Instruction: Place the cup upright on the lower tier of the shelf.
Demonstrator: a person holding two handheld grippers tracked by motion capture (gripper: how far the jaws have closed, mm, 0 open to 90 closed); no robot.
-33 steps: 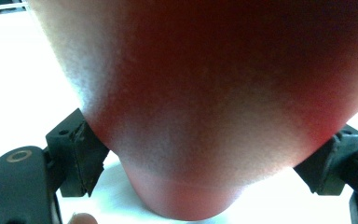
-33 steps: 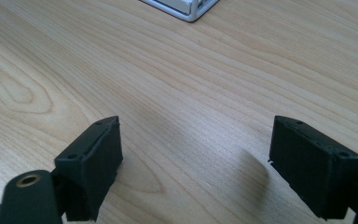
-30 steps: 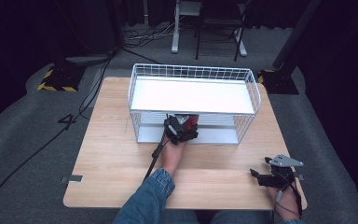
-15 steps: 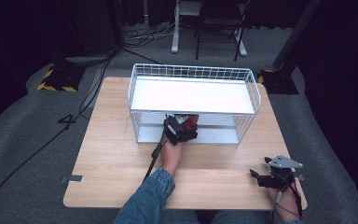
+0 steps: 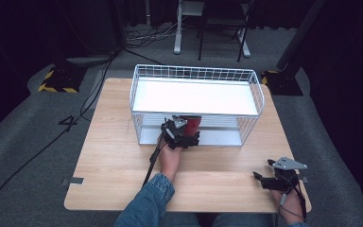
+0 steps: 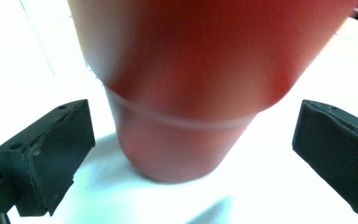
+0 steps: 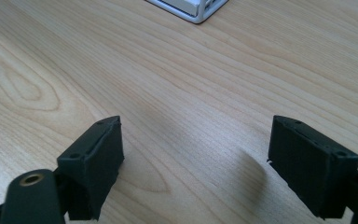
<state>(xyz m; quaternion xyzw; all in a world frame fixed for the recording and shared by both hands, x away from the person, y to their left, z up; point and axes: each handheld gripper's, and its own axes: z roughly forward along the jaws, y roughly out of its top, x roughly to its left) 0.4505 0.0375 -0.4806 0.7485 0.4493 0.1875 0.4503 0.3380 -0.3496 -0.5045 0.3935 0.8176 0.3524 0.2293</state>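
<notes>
The right tongs [image 5: 263, 178] are sitting at the near right corner of the table [image 5: 113, 156], close to its front edge, with their black blocky jaws spread wide over smooth, pale wood and nothing between them. The wood grain is running in long wavy lines, and lots of bare table is lying open between the two hands. A little farther in, a blue denim sleeve [image 5: 146, 203] is reaching forward, and the left tongs [image 5: 186, 135] are poking into the low shelf of a white wire basket rack [image 5: 137, 94]. Their jaws have just been opening, and now they are standing wide apart on both sides of a red cup [image 6: 182, 93] without pressing on it. The cup is round, smooth and shiny, and it is standing on the rack's white bottom shelf, under the flat white top. Thin wire bars are making a low fence around the top tray. Past the far table edge, grey floor is lying open.
</notes>
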